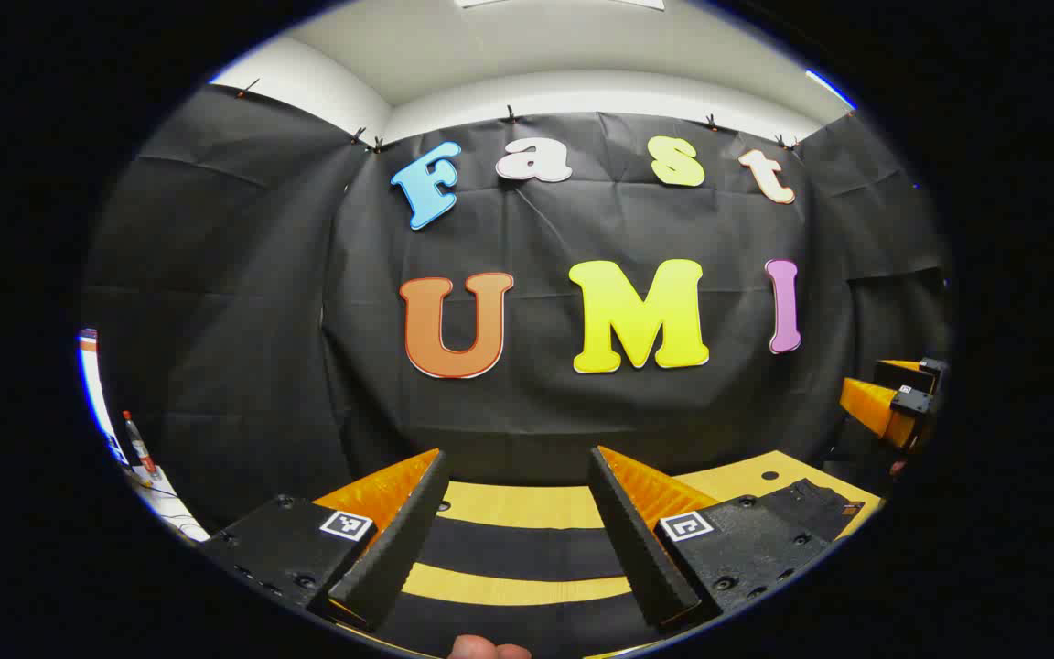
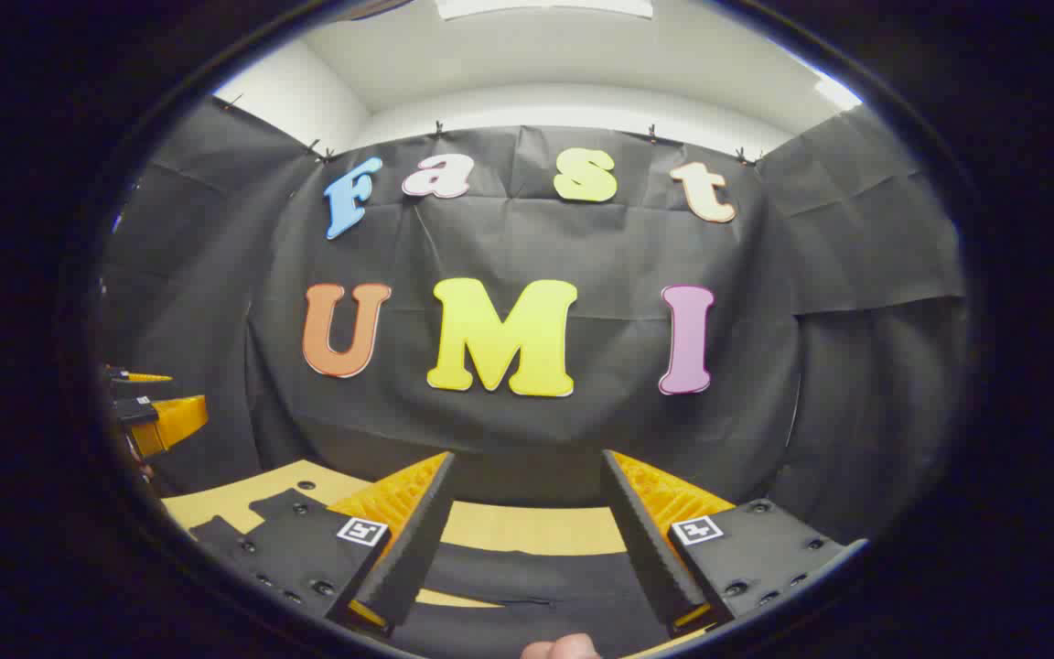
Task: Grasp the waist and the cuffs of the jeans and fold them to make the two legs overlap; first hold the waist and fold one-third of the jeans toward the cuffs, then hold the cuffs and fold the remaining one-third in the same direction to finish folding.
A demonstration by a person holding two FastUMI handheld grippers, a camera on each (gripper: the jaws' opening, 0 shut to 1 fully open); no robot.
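Black jeans (image 1: 518, 547) lie flat on the yellow table (image 1: 527, 503), crossing it as dark bands, with more of the dark cloth (image 1: 811, 508) at the right. My left gripper (image 1: 518, 458) hovers above them, open, nothing between its fingers. In the right gripper view the jeans (image 2: 527, 572) lie under my right gripper (image 2: 527, 458), which is open and empty too. A seam or pocket line shows on the cloth there. Each view catches the other gripper off to the side: the right gripper (image 1: 893, 403) at the right edge, the left gripper (image 2: 156, 416) at the left edge.
Black cloth walls close the booth behind and beside the table. A small red-capped bottle (image 1: 135, 439) stands on a white surface far left. Small holes mark the tabletop (image 2: 527, 529). A fingertip (image 1: 489, 648) shows at the bottom edge.
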